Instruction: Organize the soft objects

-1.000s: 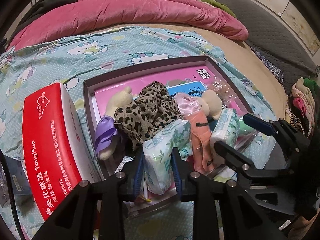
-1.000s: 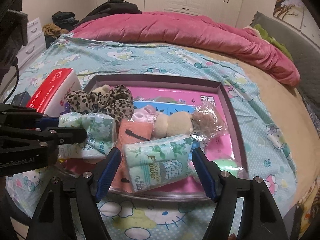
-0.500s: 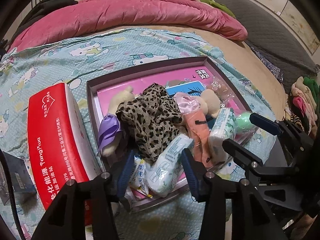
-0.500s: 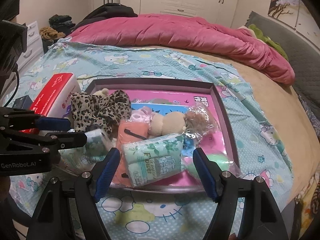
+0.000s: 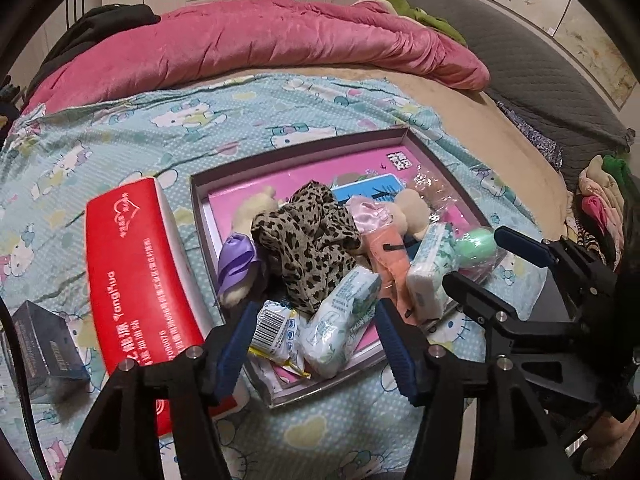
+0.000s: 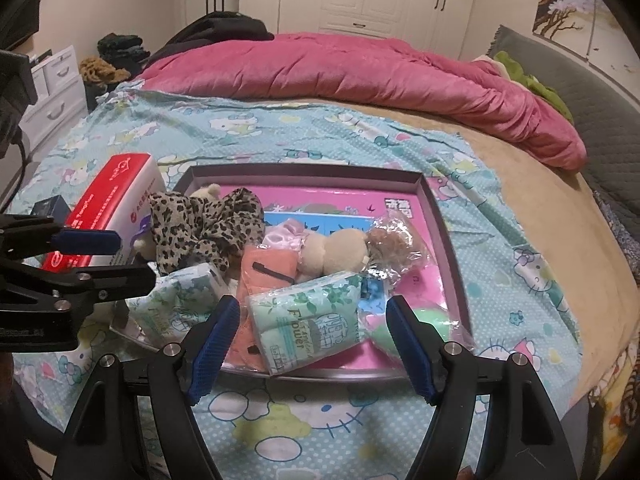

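tissue pack [image 5: 340, 322] lies loose between the left gripper [image 5: 314, 344] jaws, which have just been opening. its long axis runs along them. right gripper [image 6: 312, 346], jaws wide, holds nothing.

Dim warm indoor light, no hard shadows; source not in view. Both views show strong fisheye bending, with black vignette arcs at the corners, heaviest from 9 to 12 o'clock. Left wrist view murky and grainy toward 3 o'clock. Soft shine on the pink quilt [image 6: 360, 68] at 12 o'clock. Glare spots on the clear plastic bag [image 6: 404, 248] near centre. Gripper frames at 6 o'clock read as near-black silhouettes
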The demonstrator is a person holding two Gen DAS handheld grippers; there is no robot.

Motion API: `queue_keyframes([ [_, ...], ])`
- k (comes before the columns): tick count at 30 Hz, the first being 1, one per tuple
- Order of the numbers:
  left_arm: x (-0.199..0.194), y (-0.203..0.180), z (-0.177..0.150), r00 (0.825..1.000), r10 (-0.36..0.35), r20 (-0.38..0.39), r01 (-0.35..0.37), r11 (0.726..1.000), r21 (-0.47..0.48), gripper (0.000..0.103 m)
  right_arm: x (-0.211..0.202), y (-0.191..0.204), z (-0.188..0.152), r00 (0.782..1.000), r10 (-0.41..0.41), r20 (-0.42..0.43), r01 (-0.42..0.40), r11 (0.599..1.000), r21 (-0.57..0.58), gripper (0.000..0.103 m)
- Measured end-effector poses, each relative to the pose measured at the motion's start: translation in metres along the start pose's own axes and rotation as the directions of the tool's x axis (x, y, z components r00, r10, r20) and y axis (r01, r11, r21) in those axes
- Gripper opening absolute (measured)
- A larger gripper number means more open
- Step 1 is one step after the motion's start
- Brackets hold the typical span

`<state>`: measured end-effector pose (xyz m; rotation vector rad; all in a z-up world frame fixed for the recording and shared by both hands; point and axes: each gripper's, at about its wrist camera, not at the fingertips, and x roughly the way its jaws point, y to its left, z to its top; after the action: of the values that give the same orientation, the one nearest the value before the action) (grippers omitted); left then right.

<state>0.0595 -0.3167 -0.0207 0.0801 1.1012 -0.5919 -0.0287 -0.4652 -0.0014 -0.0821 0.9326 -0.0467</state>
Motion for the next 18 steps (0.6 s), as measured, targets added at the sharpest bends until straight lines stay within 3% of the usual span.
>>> queue_keyframes([
  [18,-0.046,0.003,-0.007,0.997,0.047,0.058,-0.047,0.999,-0.004,0.069,-0.037,0.001,-0.004,0.998,-0.062,0.03,0.058,0.99,0.128,0.08],
])
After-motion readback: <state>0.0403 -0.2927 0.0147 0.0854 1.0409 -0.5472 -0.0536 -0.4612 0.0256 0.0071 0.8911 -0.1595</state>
